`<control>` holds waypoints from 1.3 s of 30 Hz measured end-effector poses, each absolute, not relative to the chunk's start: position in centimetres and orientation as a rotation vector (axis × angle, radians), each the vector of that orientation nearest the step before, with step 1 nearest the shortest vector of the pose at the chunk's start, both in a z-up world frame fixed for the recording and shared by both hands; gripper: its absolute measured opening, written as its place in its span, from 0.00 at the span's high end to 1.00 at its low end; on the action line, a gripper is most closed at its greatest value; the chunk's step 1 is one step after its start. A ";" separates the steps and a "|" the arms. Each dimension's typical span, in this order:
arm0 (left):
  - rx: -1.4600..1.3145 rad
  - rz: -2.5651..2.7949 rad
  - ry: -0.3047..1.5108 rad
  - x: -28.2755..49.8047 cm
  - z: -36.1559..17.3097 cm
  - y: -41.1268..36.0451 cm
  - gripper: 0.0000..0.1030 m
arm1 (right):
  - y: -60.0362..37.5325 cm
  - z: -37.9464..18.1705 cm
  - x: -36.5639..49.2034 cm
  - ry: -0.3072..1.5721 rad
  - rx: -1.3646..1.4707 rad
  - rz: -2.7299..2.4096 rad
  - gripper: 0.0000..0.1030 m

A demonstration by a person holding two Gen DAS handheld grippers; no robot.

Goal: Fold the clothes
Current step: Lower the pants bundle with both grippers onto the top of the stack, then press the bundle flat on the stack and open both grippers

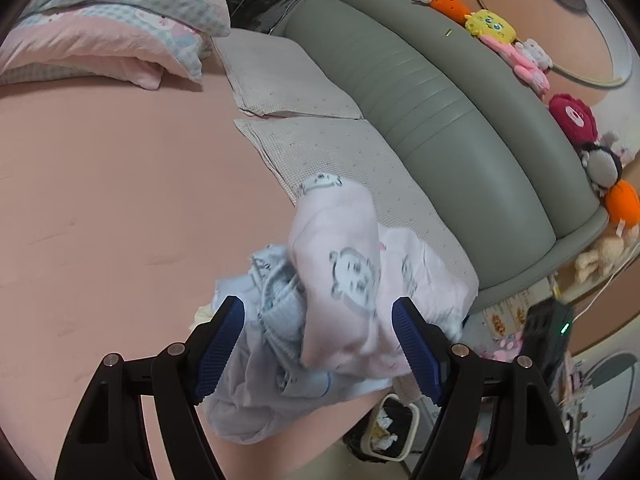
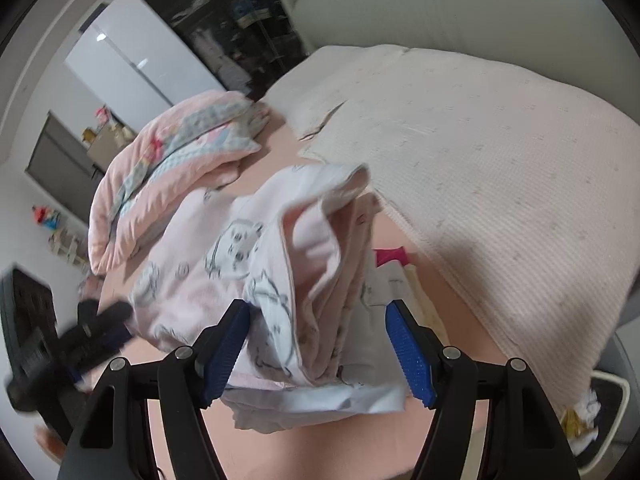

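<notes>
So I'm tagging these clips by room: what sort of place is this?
Most likely a home bedroom. A bed with a pink sheet and a padded green headboard, pillows, a folded cartoon quilt, and plush toys lined along the headboard top.

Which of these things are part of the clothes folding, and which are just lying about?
Part of the job:
pink printed garment
pale blue garment
left gripper
right gripper

Just lying about:
pink quilt
pillows
plush toys

Pale pink cartoon-print garment [image 1: 352, 276], crumpled, heaped atop light blue clothes [image 1: 260, 364], on pink bed [image 1: 120, 200] nr edge
</notes>
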State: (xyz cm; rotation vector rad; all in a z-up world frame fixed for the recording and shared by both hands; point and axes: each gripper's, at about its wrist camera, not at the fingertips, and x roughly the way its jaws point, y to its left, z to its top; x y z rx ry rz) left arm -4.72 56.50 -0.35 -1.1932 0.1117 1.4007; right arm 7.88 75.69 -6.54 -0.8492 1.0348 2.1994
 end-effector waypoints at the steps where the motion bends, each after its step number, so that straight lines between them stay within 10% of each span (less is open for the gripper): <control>1: -1.194 1.394 0.109 -4.9 -0.2 56.9 0.27 | 75.4 -6.8 7.6 1.032 -0.865 2.211 0.37; 12: -1.216 1.332 0.172 -5.0 -2.8 60.9 0.27 | 74.2 -7.3 6.8 0.966 -0.957 2.247 0.40; 19: -1.172 1.325 0.073 -5.0 -3.9 58.6 0.48 | 74.7 -7.0 7.6 1.067 -0.995 2.208 0.39; 39: -1.185 1.334 0.089 -3.7 -4.3 55.7 0.48 | 77.3 -2.4 9.6 1.165 -0.757 2.047 0.30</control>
